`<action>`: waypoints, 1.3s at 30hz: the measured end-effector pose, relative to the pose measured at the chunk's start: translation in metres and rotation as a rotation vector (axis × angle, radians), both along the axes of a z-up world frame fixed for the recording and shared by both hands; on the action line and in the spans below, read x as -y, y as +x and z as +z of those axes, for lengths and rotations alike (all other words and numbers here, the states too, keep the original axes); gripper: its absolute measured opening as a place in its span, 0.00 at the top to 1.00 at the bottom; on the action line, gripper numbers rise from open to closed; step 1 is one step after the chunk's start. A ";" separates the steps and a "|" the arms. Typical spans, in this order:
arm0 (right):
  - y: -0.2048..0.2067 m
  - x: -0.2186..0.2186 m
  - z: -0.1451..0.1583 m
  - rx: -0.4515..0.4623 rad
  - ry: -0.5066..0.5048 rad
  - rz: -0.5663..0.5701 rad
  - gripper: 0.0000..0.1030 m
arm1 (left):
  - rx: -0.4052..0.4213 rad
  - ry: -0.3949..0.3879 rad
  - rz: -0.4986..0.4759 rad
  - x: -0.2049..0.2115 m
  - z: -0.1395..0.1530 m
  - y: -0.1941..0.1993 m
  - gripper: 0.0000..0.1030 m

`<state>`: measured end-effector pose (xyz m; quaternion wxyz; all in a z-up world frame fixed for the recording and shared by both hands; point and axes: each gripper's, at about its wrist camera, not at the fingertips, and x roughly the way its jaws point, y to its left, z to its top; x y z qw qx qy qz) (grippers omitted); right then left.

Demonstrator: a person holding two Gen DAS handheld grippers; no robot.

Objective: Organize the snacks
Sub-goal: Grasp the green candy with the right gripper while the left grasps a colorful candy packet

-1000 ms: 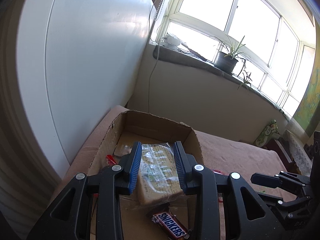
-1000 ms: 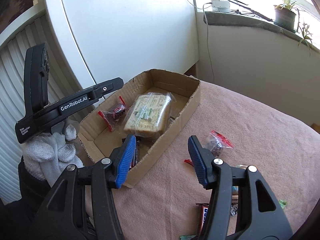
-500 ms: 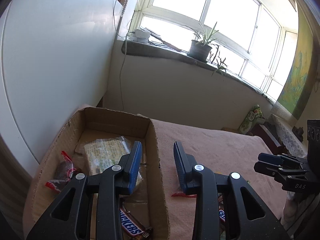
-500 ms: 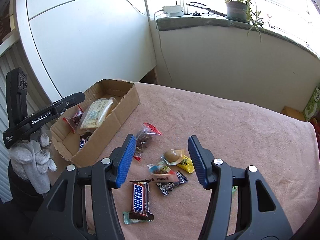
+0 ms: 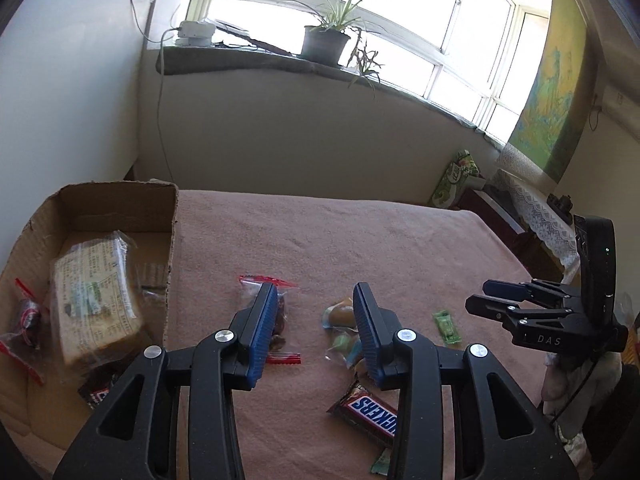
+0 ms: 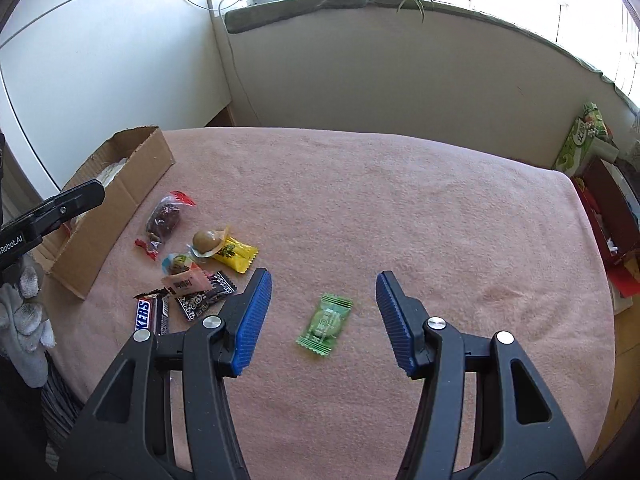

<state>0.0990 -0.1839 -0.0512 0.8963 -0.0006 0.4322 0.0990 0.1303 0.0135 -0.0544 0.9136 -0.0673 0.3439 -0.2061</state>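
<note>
Green wrapped candy (image 6: 325, 325) lies flat on the pink tablecloth (image 6: 400, 208), alone, well apart from the other loose snacks. Your right gripper (image 6: 323, 320) hangs over it, jaws wide and empty, candy framed between the blue pads but not touched. Left of it sits the cluster: Snickers bar (image 6: 150, 314), black patterned packet (image 6: 204, 298), pink sachet (image 6: 185, 282), yellow packet (image 6: 234, 256), round brown sweet (image 6: 205, 240), clear bag of dark fruit with red ends (image 6: 162, 222).

Your left gripper (image 5: 316, 330) is over that cluster, jaws opening, nothing between them (the red-ended bag shows just behind its left pad). Cardboard box (image 5: 120, 204) is at the cloth's left edge, already holding a clear-wrapped block of biscuits (image 5: 94, 300), another red-ended bag (image 5: 24, 320) and a second Snickers (image 5: 98, 394).

Step, as I read it: reaching for the next pieces, box partly filled. Next: lower the right gripper straight down, close across the candy's narrow width (thin wrapper, pinch low or it slips), then carry it to the box. Left can take the fruit bag.
</note>
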 end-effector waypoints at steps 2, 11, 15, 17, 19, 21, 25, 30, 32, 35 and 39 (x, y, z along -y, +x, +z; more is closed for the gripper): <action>0.000 0.005 -0.008 -0.014 -0.001 -0.012 0.45 | -0.016 0.010 -0.022 0.009 -0.006 0.001 0.63; 0.004 0.009 -0.033 -0.059 -0.016 -0.015 0.45 | -0.066 0.091 -0.100 0.044 -0.025 0.008 0.74; 0.004 0.011 -0.038 -0.066 -0.015 -0.008 0.45 | -0.072 0.127 -0.118 0.051 -0.029 0.007 0.77; 0.004 0.011 -0.040 -0.066 -0.014 -0.007 0.45 | -0.074 0.148 -0.119 0.054 -0.030 0.008 0.80; 0.004 0.013 -0.040 -0.065 -0.013 -0.006 0.45 | -0.080 0.156 -0.125 0.056 -0.033 0.009 0.80; 0.003 0.014 -0.041 -0.067 -0.012 -0.006 0.45 | -0.079 0.162 -0.130 0.057 -0.033 0.008 0.80; 0.005 0.017 -0.042 -0.076 -0.015 -0.006 0.45 | -0.095 0.171 -0.151 0.059 -0.038 0.008 0.80; 0.008 0.015 -0.042 -0.082 -0.022 0.009 0.48 | -0.097 0.202 -0.163 0.061 -0.044 0.004 0.80; 0.011 0.012 -0.045 -0.092 -0.028 0.019 0.51 | -0.109 0.186 -0.160 0.059 -0.044 0.006 0.80; 0.014 0.005 -0.051 -0.107 -0.048 0.031 0.51 | -0.115 0.180 -0.162 0.058 -0.045 0.007 0.80; 0.014 -0.007 -0.054 -0.094 -0.104 0.051 0.53 | -0.124 0.185 -0.169 0.057 -0.050 0.007 0.79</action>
